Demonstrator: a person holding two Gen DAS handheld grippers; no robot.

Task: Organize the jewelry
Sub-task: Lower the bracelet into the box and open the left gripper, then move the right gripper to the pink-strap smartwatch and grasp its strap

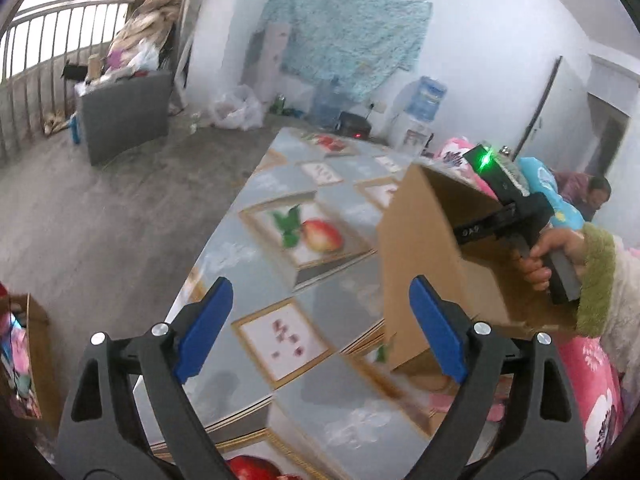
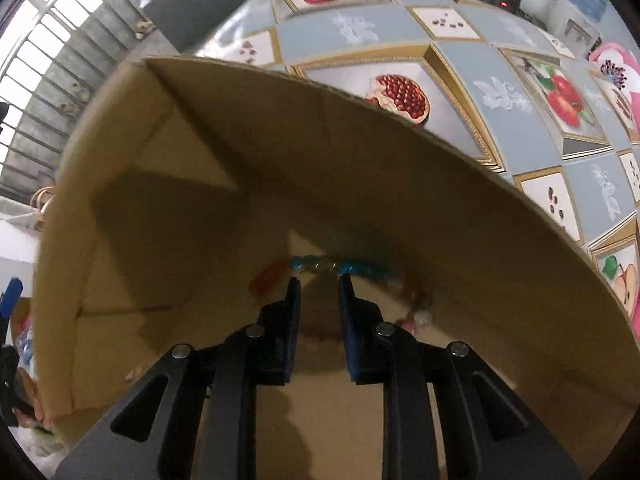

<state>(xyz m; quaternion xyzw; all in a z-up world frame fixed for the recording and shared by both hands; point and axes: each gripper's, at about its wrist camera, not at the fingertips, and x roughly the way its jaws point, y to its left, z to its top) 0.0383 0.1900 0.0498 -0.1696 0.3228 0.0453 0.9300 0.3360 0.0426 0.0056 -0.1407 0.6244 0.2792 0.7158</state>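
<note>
The right claw (image 2: 319,280) reaches down inside the cardboard box (image 2: 192,184), its blue-padded fingers (image 2: 294,292) parted by a narrow gap with nothing between them; just past the fingertips, at twelve o'clock from them, a string of blue beads (image 2: 340,266) lies on the box floor, and whether the tips touch it is too blurred to tell; the strand runs on toward four o'clock into brownish and pale beads (image 2: 418,308), and a blurred orange-red piece (image 2: 266,280) lies at ten o'clock from the left fingertip. In the left wrist view the left claw (image 1: 320,328) hangs wide open and empty above the tabletop (image 1: 280,184), which is covered in a grey fruit-print cloth; the same box (image 1: 420,248) stands on the tabletop at two o'clock from this claw, with the person's right hand (image 1: 548,256) gripping the other tool's handle above it.
</note>
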